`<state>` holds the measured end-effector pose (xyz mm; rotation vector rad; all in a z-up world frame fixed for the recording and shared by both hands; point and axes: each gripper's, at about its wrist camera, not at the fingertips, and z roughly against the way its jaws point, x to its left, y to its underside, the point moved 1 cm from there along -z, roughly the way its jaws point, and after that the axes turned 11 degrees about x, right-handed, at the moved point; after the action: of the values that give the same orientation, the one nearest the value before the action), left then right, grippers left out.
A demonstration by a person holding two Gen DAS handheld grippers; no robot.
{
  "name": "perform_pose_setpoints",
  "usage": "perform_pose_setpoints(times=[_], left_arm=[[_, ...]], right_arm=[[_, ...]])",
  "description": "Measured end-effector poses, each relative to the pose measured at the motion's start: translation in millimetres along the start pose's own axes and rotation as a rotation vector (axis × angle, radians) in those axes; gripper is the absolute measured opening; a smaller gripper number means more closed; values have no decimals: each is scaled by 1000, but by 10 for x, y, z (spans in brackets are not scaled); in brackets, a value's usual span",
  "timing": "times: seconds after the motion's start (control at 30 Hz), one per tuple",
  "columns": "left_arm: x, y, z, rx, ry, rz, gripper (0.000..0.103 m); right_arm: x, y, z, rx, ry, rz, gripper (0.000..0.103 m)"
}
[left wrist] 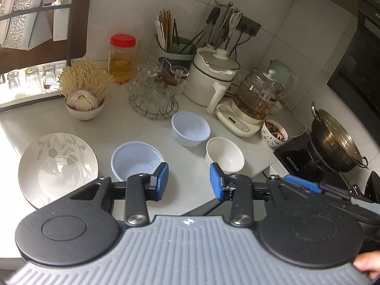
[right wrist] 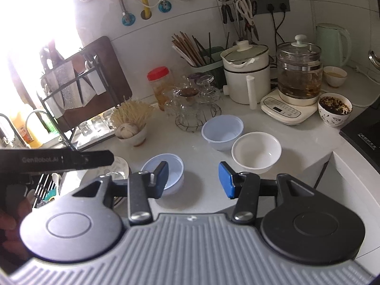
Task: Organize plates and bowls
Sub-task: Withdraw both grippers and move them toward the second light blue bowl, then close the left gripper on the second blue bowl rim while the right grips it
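Observation:
On the white counter lie a large leaf-patterned plate (left wrist: 64, 143) with a clear glass bowl (left wrist: 59, 178) in it, a near pale blue plastic bowl (left wrist: 136, 160) (right wrist: 174, 166), a far pale blue bowl (left wrist: 190, 128) (right wrist: 222, 129) and a white ceramic bowl (left wrist: 224, 153) (right wrist: 256, 152). My left gripper (left wrist: 189, 181) hangs open above the counter between the near blue bowl and the white bowl, holding nothing. My right gripper (right wrist: 193, 177) is also open and empty, just in front of the near blue bowl. Its blue-padded fingers (left wrist: 305, 185) show at the right of the left wrist view.
Behind the bowls stand a bowl of garlic and dried strands (left wrist: 82, 104), a wire rack of glasses (left wrist: 154, 95), a red-lidded jar (left wrist: 122, 59), a white cooker (left wrist: 211, 76) and a glass kettle (left wrist: 254, 99). A patterned bowl with dark contents (left wrist: 274, 133) and a wok (left wrist: 332, 142) sit right.

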<state>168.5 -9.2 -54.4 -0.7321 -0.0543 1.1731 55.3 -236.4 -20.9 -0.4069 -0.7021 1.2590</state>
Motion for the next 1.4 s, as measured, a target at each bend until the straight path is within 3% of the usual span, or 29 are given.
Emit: perform_pose_setpoints(times=[0.37,0.43,0.7,0.87,1.4], left_arm=[[97,-50,-165,38,10,21,48],[86,-101,-257,39,5,18,48],[69,-510,-645,31,-43,20,53],[124,-764,-969,57,-49,103,54],[113,-1197,-1762,111,-144,219,55]], right_arm=[[-113,-17,-121,52,43,-53,51],[-166,-68,-172,44,50,-47,58],[-455,-423,-597,84,22,-24,60],[-669,-707,-893,117,-6,-19,60],[-1236,-1316,-1703,196,-54,-8,60]])
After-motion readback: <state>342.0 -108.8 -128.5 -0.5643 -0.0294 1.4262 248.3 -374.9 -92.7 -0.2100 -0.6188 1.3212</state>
